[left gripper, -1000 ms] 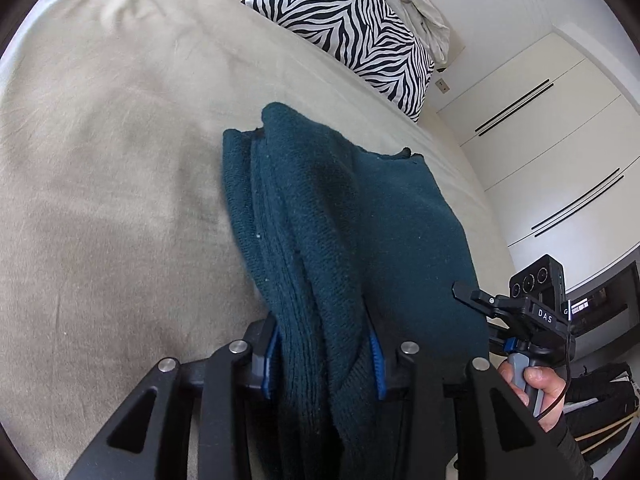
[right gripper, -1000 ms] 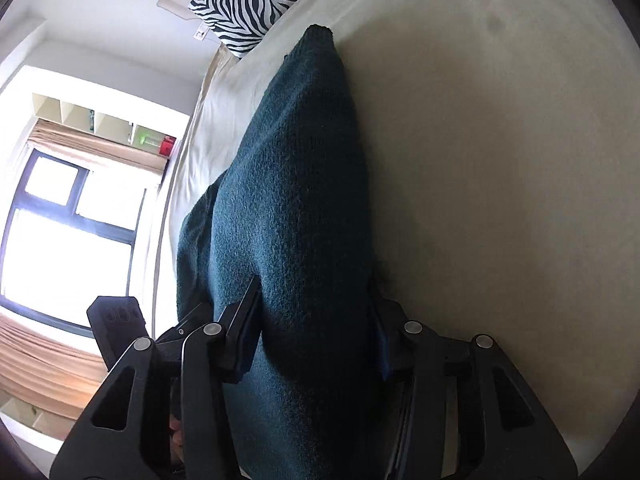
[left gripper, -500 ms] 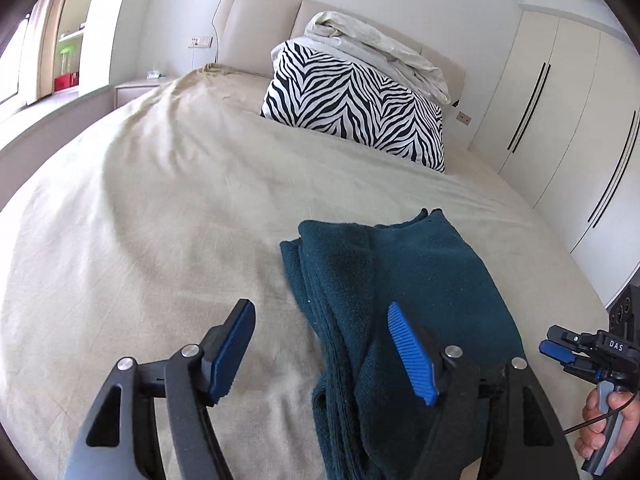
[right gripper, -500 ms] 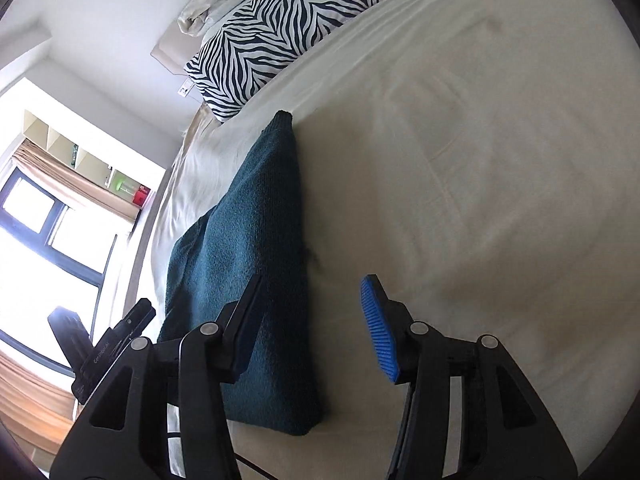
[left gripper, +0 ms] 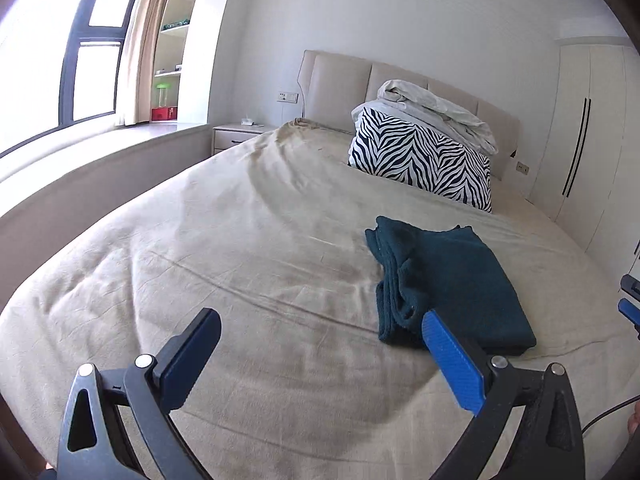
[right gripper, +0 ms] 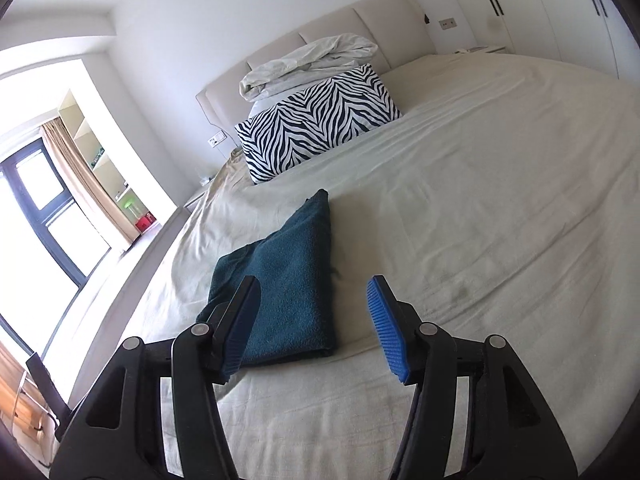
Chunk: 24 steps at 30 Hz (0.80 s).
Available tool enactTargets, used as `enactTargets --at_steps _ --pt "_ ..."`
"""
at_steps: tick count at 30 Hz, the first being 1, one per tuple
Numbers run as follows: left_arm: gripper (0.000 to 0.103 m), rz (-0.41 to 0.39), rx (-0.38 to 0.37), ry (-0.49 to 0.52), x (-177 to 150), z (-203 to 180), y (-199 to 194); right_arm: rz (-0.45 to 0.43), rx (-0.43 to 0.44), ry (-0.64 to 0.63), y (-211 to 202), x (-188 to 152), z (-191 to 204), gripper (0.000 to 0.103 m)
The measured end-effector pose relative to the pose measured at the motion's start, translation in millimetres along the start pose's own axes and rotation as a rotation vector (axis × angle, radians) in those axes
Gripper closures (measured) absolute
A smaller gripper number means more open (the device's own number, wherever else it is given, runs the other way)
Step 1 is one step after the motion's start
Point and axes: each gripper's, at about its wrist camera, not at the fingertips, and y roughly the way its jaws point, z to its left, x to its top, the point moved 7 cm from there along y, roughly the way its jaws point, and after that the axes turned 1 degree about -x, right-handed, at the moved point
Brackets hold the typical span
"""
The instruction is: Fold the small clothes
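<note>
A dark teal knitted garment (left gripper: pixel 448 280) lies folded into a flat rectangle on the beige bed sheet (left gripper: pixel 248 248). It also shows in the right wrist view (right gripper: pixel 288 288). My left gripper (left gripper: pixel 320 332) is open and empty, held back above the sheet, left of the garment's near edge. My right gripper (right gripper: pixel 314 300) is open and empty, held above the garment's near right corner. Neither gripper touches the garment.
A zebra-striped pillow (left gripper: pixel 424 160) with a crumpled white duvet (left gripper: pixel 436 112) on it stands at the headboard (left gripper: pixel 340 80). A window (left gripper: pixel 60 56) and nightstand (left gripper: pixel 236 136) are to the left, white wardrobes (left gripper: pixel 588 132) to the right.
Both grippers were shut on the garment one second ago. They have opened, let it go and pulled back and up; the garment now lies folded on the bed.
</note>
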Motion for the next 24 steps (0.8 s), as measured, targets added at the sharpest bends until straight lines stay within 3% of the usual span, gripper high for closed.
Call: enactTargets --at_steps 2,4,5,8,11,14,18,21,24 --pt "0.0 -0.091 0.078 0.05 3 -4 -31 -0.068 -0.038 -0.08 -23 3 17 0.038" --pt "0.0 -0.206 0.159 0.092 14 -10 -62 -0.163 -0.075 -0.145 -47 7 32 0.009" --pt "0.0 -0.25 0.167 0.118 22 -15 -74 -0.219 -0.091 -0.171 -60 8 38 0.004" --pt "0.0 -0.304 0.155 0.229 38 -36 -99 -0.334 -0.119 -0.272 -94 10 58 0.0" --pt "0.0 -0.318 0.228 0.277 47 -44 -114 -0.317 -0.114 -0.34 -108 10 73 0.0" --pt "0.0 -0.222 0.128 0.273 48 -45 -113 -0.182 0.072 -0.255 -101 4 83 0.0" --pt "0.0 -0.145 0.127 0.169 53 -17 -105 0.031 0.367 -0.047 -56 -9 107 0.0" --pt "0.0 -0.109 0.082 0.049 54 11 -97 0.239 0.566 0.128 12 -27 132 0.001" --pt "0.0 -0.087 0.083 -0.04 48 36 -87 0.412 0.655 0.262 87 -55 156 0.001"
